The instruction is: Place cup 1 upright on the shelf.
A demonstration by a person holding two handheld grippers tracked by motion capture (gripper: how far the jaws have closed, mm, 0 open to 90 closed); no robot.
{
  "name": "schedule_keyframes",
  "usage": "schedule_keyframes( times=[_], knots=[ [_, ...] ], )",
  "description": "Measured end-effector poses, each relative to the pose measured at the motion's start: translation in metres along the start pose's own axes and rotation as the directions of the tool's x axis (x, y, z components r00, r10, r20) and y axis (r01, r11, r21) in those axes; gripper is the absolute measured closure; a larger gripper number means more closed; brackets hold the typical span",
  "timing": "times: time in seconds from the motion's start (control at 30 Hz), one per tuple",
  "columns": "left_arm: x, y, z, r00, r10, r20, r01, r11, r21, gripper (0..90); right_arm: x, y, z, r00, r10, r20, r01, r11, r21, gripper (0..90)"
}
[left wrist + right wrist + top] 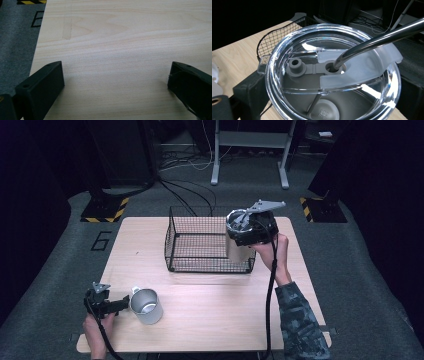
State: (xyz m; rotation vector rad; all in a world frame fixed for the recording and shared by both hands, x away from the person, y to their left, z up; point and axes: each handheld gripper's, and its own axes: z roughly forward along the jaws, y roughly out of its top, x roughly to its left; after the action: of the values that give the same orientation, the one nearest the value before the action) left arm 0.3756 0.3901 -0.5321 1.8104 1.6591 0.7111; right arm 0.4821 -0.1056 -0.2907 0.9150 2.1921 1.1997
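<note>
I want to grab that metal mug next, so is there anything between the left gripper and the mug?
Nothing visible stands between them. The left gripper sits open right beside the metal mug on the table, its jaws pointing at the mug's side, with bare wood around them. The wire basket lies farther back.

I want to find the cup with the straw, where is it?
In the high view the cup is in the right gripper, at the right end of the wire basket.

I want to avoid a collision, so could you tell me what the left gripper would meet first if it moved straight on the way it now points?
Probably the metal mug. In the high view the left gripper points right across the table, its open jaws just short of the mug's side. Its own view shows bare wood ahead, so the exact line is uncertain.
</note>
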Motion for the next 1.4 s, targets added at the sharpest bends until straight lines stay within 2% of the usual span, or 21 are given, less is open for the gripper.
schedule_keyframes(
  times=[0.47, 0.57, 1.33, 1.4],
  knots=[
    [0.0, 0.0, 0.0, 1.0, 0.0, 0.0, 0.0, 1.0, 0.0, 0.6, -0.004, 0.011, 0.018, 1.0, -0.003, 0.005, 0.003, 1.0, 0.006, 3.4],
    [0.0, 0.0, 0.0, 1.0, 0.0, 0.0, 0.0, 1.0, 0.0, 0.6, -0.005, 0.013, 0.021, 0.9999, 0.008, 0.008, -0.008, 1.0, 0.013, 3.4],
    [0.0, 0.0, 0.0, 1.0, -0.001, 0.0, 0.001, 1.0, -0.001, 0.7, -0.017, 0.012, 0.056, 0.9989, 0.033, 0.033, -0.035, 0.998, 0.055, 3.4],
    [0.0, 0.0, 0.0, 1.0, 0.0, 0.001, 0.0, 1.0, 0.0, 0.7, -0.017, 0.011, 0.059, 0.9982, 0.048, 0.037, -0.05, 0.997, 0.059, 3.4]
  ],
)
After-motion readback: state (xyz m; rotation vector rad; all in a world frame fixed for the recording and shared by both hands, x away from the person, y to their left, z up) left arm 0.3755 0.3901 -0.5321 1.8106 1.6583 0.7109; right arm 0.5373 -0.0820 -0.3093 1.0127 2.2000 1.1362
